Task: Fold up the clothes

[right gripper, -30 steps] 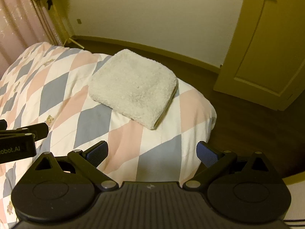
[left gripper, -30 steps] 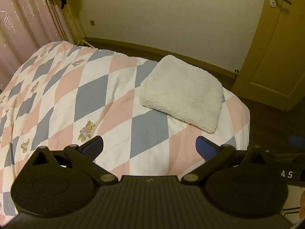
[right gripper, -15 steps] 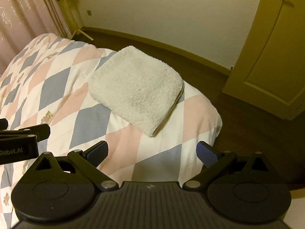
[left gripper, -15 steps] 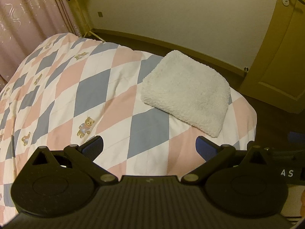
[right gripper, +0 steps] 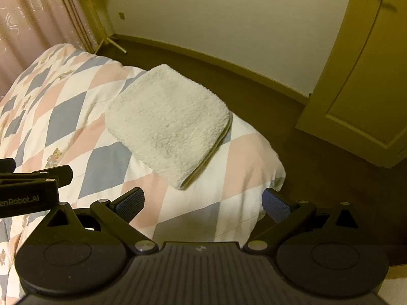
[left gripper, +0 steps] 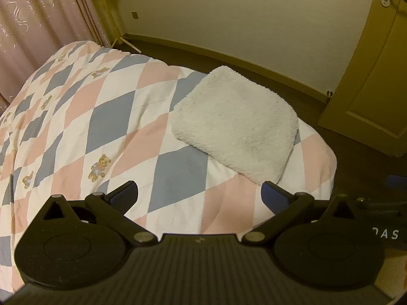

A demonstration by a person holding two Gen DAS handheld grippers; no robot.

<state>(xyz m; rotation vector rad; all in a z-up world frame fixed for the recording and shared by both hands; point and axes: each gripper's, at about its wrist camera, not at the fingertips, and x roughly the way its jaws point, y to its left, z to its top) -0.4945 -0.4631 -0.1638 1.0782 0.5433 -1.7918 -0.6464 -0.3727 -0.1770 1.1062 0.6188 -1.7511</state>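
My left gripper [left gripper: 199, 193] hangs above the near part of the bed [left gripper: 106, 132], its fingers [left gripper: 124, 194] spread wide with nothing between them. My right gripper [right gripper: 203, 202] sits the same way over the bed's near corner, fingers [right gripper: 276, 204] released and empty, only quilt and dark floor [right gripper: 318, 157] showing in the gap.

The folded white fleece garment [left gripper: 235, 123] lies flat on the quilt near the far right corner of the bed, well ahead of both grippers and touched by neither. It is a neat, thick rectangle turned at an angle to the bed's edges; from my right wrist camera I can see the stacked layers along its right-hand edge, with a thin tan lining showing between them.

The quilt is a pattern of pink, grey-blue and white diamonds with small teddy bears [left gripper: 98, 167] printed here and there. Pink curtains [left gripper: 38, 25] hang to the left, a pale wall [left gripper: 241, 12] runs behind the bed, and a closed door [right gripper: 361, 76] with a lever handle stands at the right. The side of my left gripper shows at the left edge of the right wrist view.
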